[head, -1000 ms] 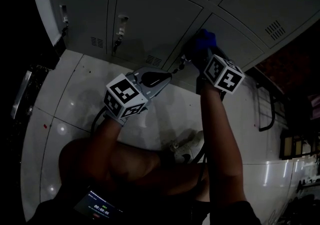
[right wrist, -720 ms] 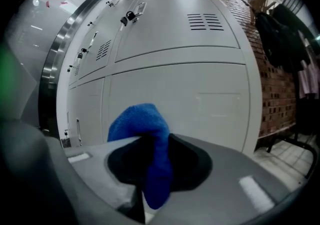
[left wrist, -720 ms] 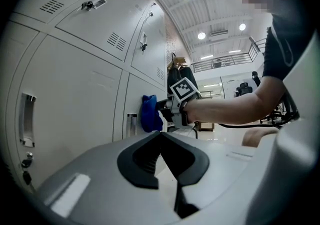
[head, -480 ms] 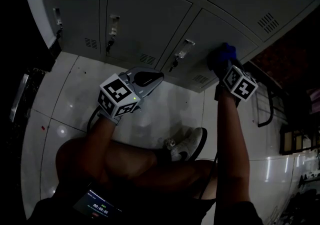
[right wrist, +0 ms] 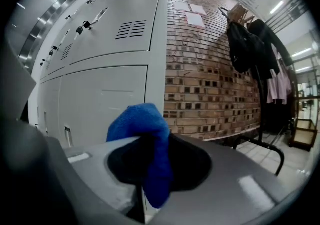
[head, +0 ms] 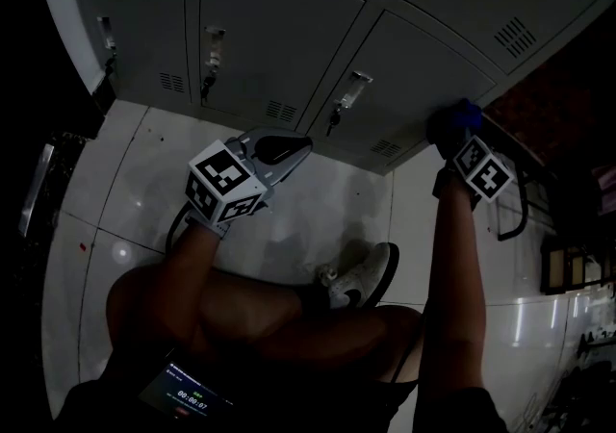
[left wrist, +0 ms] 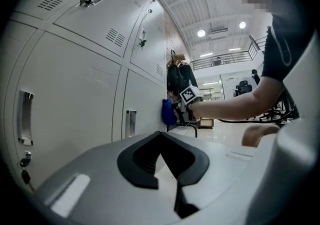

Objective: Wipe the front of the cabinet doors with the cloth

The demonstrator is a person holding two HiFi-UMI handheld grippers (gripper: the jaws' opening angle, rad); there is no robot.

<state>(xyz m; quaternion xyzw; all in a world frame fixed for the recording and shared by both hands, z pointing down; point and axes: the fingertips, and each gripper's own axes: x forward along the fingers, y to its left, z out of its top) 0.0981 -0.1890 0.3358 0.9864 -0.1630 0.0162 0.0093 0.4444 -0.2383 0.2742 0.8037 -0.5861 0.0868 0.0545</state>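
Grey locker doors fill the top of the head view. My right gripper is shut on a blue cloth and presses it against the lower right door, close to the cabinet's right end. The cloth bulges out between the jaws in the right gripper view, with the door just behind it. From the left gripper view the cloth shows far off against the door. My left gripper hangs away from the doors over the floor, jaws shut and empty.
Door handles with locks stick out from the lower doors. A brick wall adjoins the cabinet's right end, with a coat rack and a black metal frame beside it. A foot in a shoe rests on the tiled floor.
My right gripper has slid the cloth rightward along the lower doors, from beside the handle to the cabinet's right end. The left gripper barely moved.
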